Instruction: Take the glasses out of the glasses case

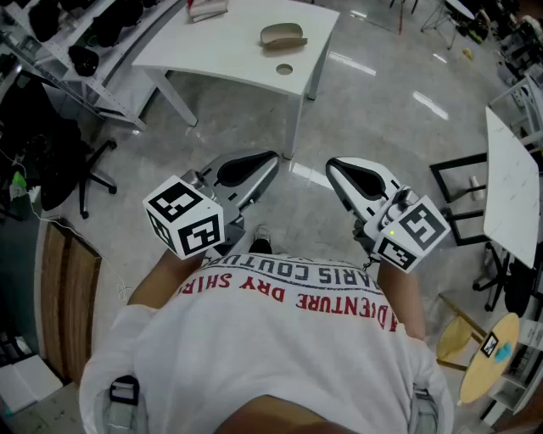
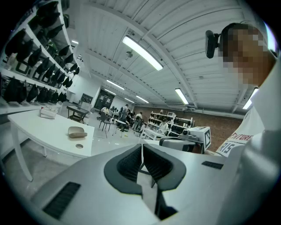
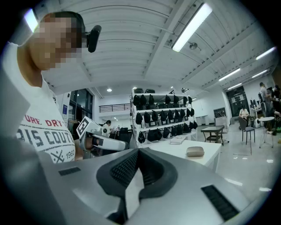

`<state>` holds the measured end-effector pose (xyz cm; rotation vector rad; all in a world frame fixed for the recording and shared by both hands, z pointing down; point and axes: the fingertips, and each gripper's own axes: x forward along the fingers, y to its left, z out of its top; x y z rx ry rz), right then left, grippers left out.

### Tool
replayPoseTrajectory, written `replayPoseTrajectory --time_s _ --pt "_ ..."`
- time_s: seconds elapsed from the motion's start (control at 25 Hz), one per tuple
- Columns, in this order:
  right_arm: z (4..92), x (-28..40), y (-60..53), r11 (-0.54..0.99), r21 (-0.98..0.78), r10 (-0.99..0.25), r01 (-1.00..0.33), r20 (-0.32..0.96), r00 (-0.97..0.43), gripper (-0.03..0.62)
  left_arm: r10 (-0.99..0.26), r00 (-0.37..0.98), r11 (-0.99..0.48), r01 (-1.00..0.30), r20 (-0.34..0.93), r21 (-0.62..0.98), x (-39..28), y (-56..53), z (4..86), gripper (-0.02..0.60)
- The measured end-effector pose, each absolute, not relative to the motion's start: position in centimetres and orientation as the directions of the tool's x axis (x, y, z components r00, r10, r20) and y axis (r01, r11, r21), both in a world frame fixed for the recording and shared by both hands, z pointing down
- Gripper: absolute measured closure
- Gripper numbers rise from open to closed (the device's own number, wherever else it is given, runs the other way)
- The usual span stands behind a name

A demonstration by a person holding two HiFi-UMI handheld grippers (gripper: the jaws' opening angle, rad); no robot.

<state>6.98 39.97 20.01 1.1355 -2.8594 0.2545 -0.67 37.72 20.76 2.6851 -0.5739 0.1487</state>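
Observation:
A tan glasses case (image 1: 283, 36) lies closed on the white table (image 1: 229, 47) well ahead of me, with no glasses visible. It also shows in the left gripper view as the case (image 2: 77, 132) and in the right gripper view as the case (image 3: 195, 151). My left gripper (image 1: 261, 163) and right gripper (image 1: 336, 168) are held side by side in front of my chest, over the floor and short of the table. Both point roughly level toward the table. The left gripper (image 2: 141, 147) has its pads meeting with nothing between them. The right gripper (image 3: 138, 152) is likewise shut and empty.
A flat box (image 1: 208, 8) and a round cable hole (image 1: 284, 69) are on the table near the case. An office chair (image 1: 85, 174) stands at the left, a black-framed desk (image 1: 509, 182) at the right, and a round yellow stool (image 1: 479, 347) near my right side. Shelves of black bags (image 3: 162, 118) line the wall.

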Motion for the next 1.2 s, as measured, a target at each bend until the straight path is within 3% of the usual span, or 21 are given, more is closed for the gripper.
replayPoseTrajectory --time_s 0.72,0.84,1.2 --pt "18.3 9.5 43.9 0.689 -0.092 -0.713 -0.719 0.093 -0.695 0.558 -0.391 0.904 -0.841 -0.427 0.173 0.332 -0.2 41.5 20.2 0.546" --pt "18.8 9.7 44.2 0.693 -0.083 -0.708 -0.716 0.107 -0.698 0.435 -0.398 0.901 -0.84 -0.433 0.171 0.327 0.0 41.5 20.2 0.546" --pt "20.2 10.9 42.1 0.671 -0.059 -0.728 -0.739 0.138 -0.671 0.303 -0.415 0.893 -0.827 -0.451 0.177 0.337 0.1 39.7 21.1 0.546"
